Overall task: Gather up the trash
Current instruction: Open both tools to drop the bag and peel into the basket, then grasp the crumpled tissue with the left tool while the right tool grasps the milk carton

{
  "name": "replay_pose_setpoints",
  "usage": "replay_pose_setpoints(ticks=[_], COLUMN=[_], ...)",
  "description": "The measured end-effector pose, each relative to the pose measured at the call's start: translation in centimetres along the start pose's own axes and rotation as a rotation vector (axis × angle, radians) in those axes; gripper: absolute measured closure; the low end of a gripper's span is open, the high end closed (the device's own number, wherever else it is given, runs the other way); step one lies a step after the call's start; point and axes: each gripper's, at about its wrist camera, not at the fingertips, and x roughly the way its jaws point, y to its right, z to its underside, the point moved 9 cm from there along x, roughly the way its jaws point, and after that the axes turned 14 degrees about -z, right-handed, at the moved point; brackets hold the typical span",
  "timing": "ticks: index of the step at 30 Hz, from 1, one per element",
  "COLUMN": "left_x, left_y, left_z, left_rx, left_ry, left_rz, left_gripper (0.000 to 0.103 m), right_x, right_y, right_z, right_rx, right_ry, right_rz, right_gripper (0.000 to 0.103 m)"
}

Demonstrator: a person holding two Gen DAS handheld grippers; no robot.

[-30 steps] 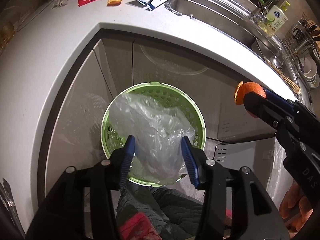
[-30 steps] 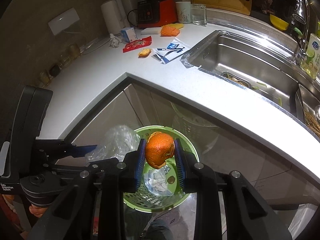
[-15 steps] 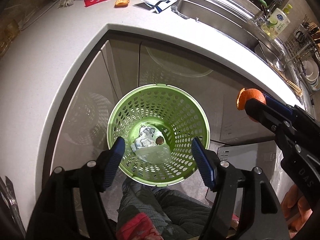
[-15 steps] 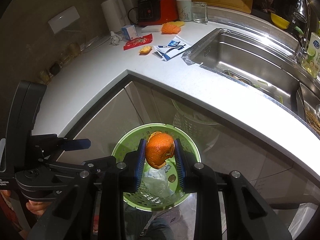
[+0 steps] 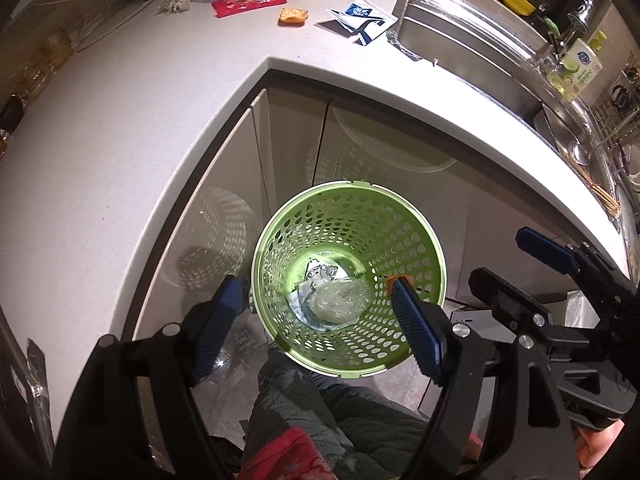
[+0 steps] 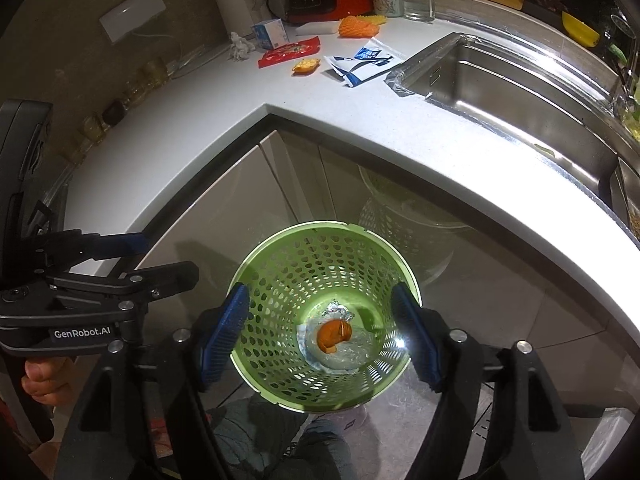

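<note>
Right wrist: peel (image 6: pixel 334 336) below jaws (binned)

Both wrist views steeply down, sharing green bin (image 5: pixel 434 256).

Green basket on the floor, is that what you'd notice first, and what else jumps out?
Yes, the green basket grabs the eye, standing on the floor below the corner of the white counter. At its bottom lies a bright orange peel on crumpled clear plastic. Both pairs of tongs, the left tongs and the right tongs, hang open and empty above it, having just opened.
</note>
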Motion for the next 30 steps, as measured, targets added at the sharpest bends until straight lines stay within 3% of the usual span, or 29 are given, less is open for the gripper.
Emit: replay_pose_setpoints(ticks=[2, 9, 20, 22, 30], left_x=[0.1, 0.2, -1.8, -2.4, -4.0], left_y=[-0.1, -0.1, -0.5, -0.8, -3.4], left_z=[0.2, 0.2, -0.7, -1.0, -4.6], left_rx=[-0.001, 0.004, 0.003, -0.002, -0.061], left_ry=[-0.003, -0.007, 0.036, 0.051, 0.117], left_rz=[-0.002, -0.015, -0.056, -0.067, -0.060], left_gripper=[0.029, 0.027, 0.024, 0.018, 0.008], right_x=[0.0, -0.1, -1.7, -2.1, -2.6], right_y=[0.3, 1.0, 0.9, 0.9, 0.9], right_z=[0.1, 0.2, -1.0, -1.6, -5.0], right_rx=[0.015, 0.035, 0.030, 0.031, 0.025], right_ry=[-0.005, -0.011, 0.037, 0.052, 0.105], right_rz=[0.009, 0.018, 0.001, 0.001, -0.010], right_gripper=[0.015, 0.008, 0.007, 0.002, 0.002])
